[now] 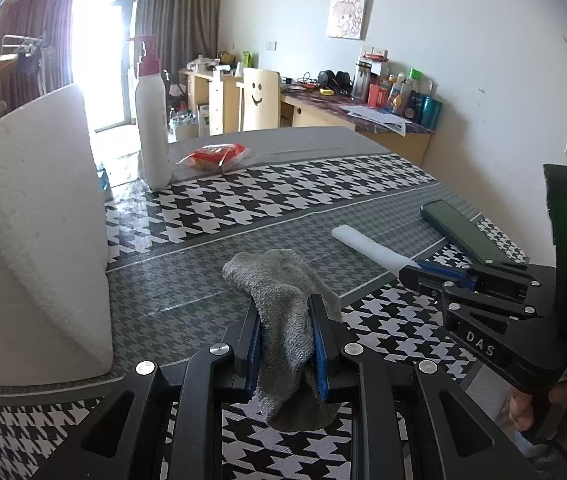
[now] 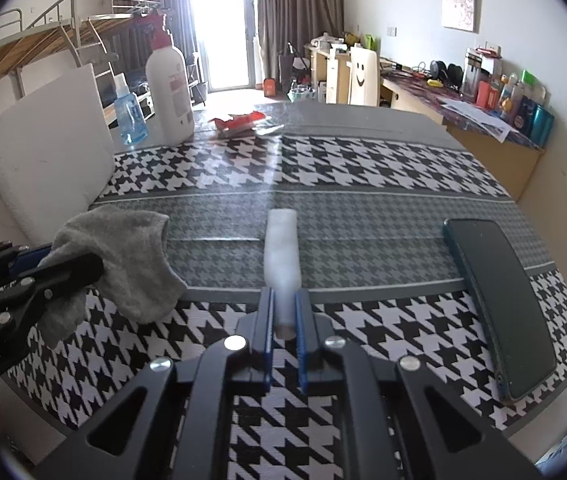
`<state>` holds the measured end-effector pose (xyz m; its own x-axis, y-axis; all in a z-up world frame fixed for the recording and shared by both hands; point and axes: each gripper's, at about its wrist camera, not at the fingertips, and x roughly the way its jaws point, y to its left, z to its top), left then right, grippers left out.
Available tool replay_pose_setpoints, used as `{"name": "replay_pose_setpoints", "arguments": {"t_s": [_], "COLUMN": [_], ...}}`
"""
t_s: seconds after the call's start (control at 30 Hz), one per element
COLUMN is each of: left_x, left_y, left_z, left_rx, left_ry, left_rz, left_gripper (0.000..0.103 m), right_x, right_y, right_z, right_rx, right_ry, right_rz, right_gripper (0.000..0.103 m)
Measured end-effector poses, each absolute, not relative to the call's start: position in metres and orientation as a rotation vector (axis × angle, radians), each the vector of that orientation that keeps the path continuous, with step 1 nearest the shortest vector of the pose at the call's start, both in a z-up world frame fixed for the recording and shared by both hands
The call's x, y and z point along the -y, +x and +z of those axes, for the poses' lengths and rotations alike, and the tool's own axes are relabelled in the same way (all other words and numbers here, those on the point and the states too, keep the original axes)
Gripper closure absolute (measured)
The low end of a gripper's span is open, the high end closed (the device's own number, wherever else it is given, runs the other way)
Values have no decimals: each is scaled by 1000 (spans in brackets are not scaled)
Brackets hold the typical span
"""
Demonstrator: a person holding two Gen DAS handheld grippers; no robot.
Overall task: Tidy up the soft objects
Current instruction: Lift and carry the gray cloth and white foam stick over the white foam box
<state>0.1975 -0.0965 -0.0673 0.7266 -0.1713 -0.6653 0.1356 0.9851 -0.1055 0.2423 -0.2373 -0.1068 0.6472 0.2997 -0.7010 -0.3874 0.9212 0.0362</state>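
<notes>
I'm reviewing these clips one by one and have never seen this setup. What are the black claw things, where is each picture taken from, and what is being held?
No robot here: a person holds a two-finger claw in each hand, each with a fisheye camera looking along its fingers. The left claw is shut on a grey sock. The right claw pinches the near end of a white foam roll. On the houndstooth table also lie a phone, a white foam block, a lotion bottle, a blue bottle and a red packet.

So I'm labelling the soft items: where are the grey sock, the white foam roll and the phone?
grey sock (image 1: 283,300): left wrist view, mid-fabric.
white foam roll (image 2: 281,248): right wrist view, middle.
phone (image 2: 499,300): right wrist view, screen centre.
</notes>
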Motion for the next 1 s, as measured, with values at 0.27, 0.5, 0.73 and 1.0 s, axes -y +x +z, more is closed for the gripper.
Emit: {"name": "replay_pose_setpoints", "arguments": {"t_s": [0.27,0.5,0.73,1.0], "left_x": [93,88,84,81], "left_y": [188,178,168,157], "left_z": [-57,-49,-39,-30], "left_rx": [-703,-670,-636,-587], "left_ry": [-49,-47,-42,-13], "left_rz": [-165,-161,-163,-166], "left_gripper": [80,80,80,80], "right_x": [236,233,230,224], "right_y": [230,219,206,195], "right_z": [-90,-81,-69,-57], "right_rx": [-727,-702,-665,-633], "right_ry": [-97,-99,-95,-108], "right_rz": [404,410,415,422], "right_gripper": [91,91,91,91]}}
